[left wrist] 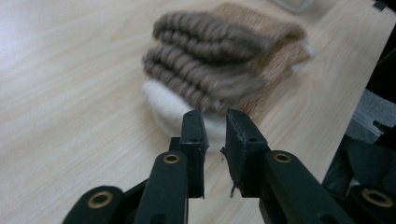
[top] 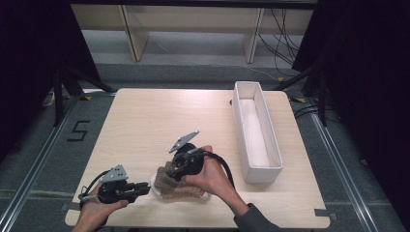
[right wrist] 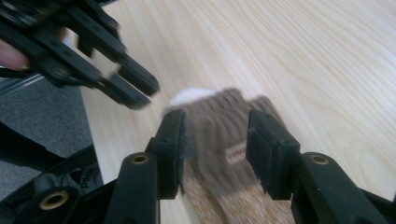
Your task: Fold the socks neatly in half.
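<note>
— Where are the socks?

— The folded pile of socks [top: 176, 186] lies on the wooden table [top: 145, 125], near its front edge and well left of the long white box [top: 255, 130]. It is a stack: grey-brown ribbed cuffs on top, speckled tan knit beneath, something white at the bottom. From my left gripper view the socks [left wrist: 219, 70] sit just past my tips.

— What are your jaws doing?

— My left gripper [top: 140, 188] lies low, left of the pile, pointing at it. Its jaws stand a little apart with nothing between them; the pads are clear of the cloth. My right gripper [top: 174, 171] comes down over the pile's top from the box side. Its jaws are parted wider, one on each side of the ribbed cuffs [right wrist: 217, 123], and I see gaps between pads and wool, so they are released, not clenching.

— Do the two grippers touch?

— No. In my right gripper view the left gripper [right wrist: 133, 88] hangs just beyond the pile, apart from mine.
</note>
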Available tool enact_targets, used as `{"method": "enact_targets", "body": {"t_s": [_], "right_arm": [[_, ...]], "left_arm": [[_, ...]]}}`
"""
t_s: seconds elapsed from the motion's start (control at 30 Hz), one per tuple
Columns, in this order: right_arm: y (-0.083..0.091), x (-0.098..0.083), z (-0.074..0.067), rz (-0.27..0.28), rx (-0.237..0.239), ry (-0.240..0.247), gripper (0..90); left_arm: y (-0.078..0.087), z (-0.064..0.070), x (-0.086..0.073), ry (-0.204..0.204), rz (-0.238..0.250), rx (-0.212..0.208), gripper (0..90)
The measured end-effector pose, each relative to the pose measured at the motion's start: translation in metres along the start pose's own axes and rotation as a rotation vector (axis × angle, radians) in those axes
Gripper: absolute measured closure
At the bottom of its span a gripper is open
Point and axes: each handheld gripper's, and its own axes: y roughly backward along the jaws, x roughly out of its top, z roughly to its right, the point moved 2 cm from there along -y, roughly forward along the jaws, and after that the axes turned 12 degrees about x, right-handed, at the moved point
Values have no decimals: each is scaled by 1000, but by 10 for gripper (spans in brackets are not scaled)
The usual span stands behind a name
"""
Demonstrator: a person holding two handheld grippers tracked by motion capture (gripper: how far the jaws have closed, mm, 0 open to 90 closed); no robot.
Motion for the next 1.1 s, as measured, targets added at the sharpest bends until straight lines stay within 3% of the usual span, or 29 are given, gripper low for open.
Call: {"method": "enact_targets", "body": {"t_s": [0.2, 0.3, 0.33, 0.37, 0.4, 0.47, 0.53, 0.57, 0.67, 0.73, 0.83, 0.9, 0.97, 1.03, 1.1], "right_arm": [[9, -17, 14, -26, -19, -4, 640], [10, -25, 23, -37, -24, -19, 658], [9, -29, 26, -41, -24, -36, 662], [7, -32, 29, -52, -32, -43, 667], [5, -35, 31, -63, -32, -53, 671], [0, -42, 36, -73, -38, -63, 679], [-7, -49, 37, -92, -24, -67, 691], [-10, -52, 37, -112, -17, -61, 692], [-23, -59, 33, -149, -25, -49, 696], [-26, -61, 32, -147, -38, -43, 698], [-22, -61, 33, -128, -19, -54, 691], [-18, -58, 33, -110, -25, -54, 683], [-13, -54, 30, -90, -19, -46, 682], [-10, -48, 25, -80, -12, -25, 673], [-12, -43, 18, -72, 3, 7, 662]], "left_arm": [[-11, 9, 21, -37, 21, 4, 769], [-23, 13, 25, -58, -19, 19, 780], [-27, 13, 24, -103, -62, 32, 781], [-32, 14, 21, -114, -83, 38, 781], [-35, 14, 17, -114, -97, 30, 784], [-39, 16, 10, -70, -96, 30, 792], [-39, 17, 4, -96, -113, 37, 795], [-40, 19, 2, -80, -108, 41, 797], [-39, 20, 2, -96, -111, 50, 801], [-37, 20, 3, -113, -110, 50, 800], [-30, 18, 7, -79, -75, 48, 790], [-23, 13, 8, -83, -64, 60, 780], [-19, 8, 7, -49, -48, 57, 778], [-20, 5, 5, -21, -49, 51, 776], [-27, 5, 1, -44, -80, 56, 768]]}}
